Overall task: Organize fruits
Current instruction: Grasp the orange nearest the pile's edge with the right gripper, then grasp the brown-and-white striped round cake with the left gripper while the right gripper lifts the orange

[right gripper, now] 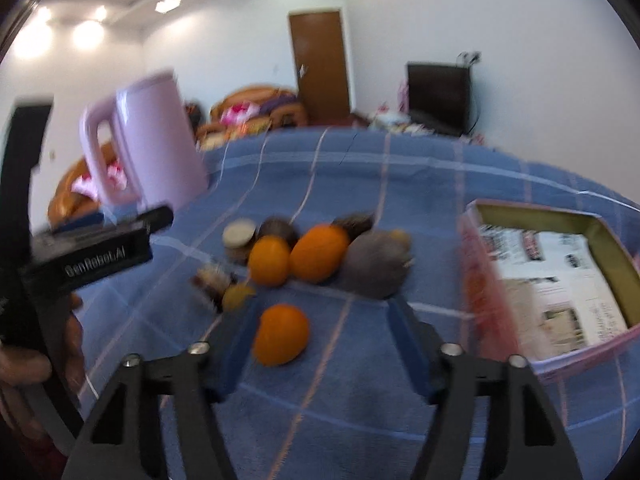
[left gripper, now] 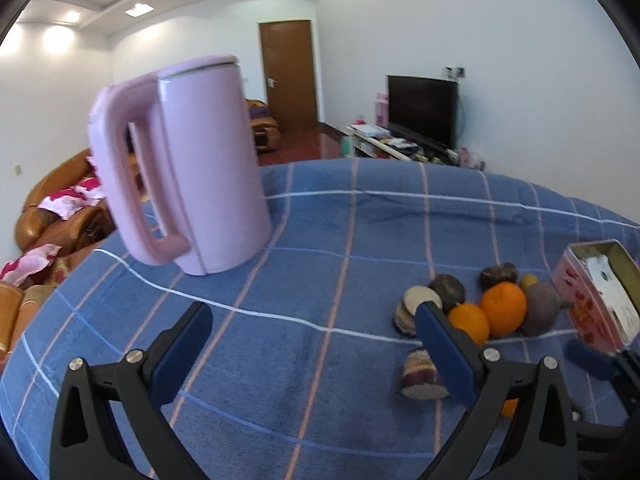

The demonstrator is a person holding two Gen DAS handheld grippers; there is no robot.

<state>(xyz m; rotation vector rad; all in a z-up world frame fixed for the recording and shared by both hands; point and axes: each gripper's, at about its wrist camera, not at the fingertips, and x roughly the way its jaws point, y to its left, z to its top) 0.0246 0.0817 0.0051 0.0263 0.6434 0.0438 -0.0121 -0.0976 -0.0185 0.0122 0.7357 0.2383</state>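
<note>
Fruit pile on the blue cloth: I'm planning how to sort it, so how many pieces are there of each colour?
Oranges: 3
Small yellow fruits: 2
Dark brown round fruits: 2
Grey-purple fruit: 1
Cut pale-faced pieces: 2
Total: 10

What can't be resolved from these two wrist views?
- Lone orange, right wrist view: motion blur; contact with the right gripper pads unclear.
- Same orange, left wrist view: mostly hidden behind the left gripper frame.
- Print on the paper lining the pink tin: blurred in the right view, cut by the edge in the left.
- Dark fruits behind the oranges: type unclear, blurred and partly covered.
- Pink kettle contents: lid closed.
</note>
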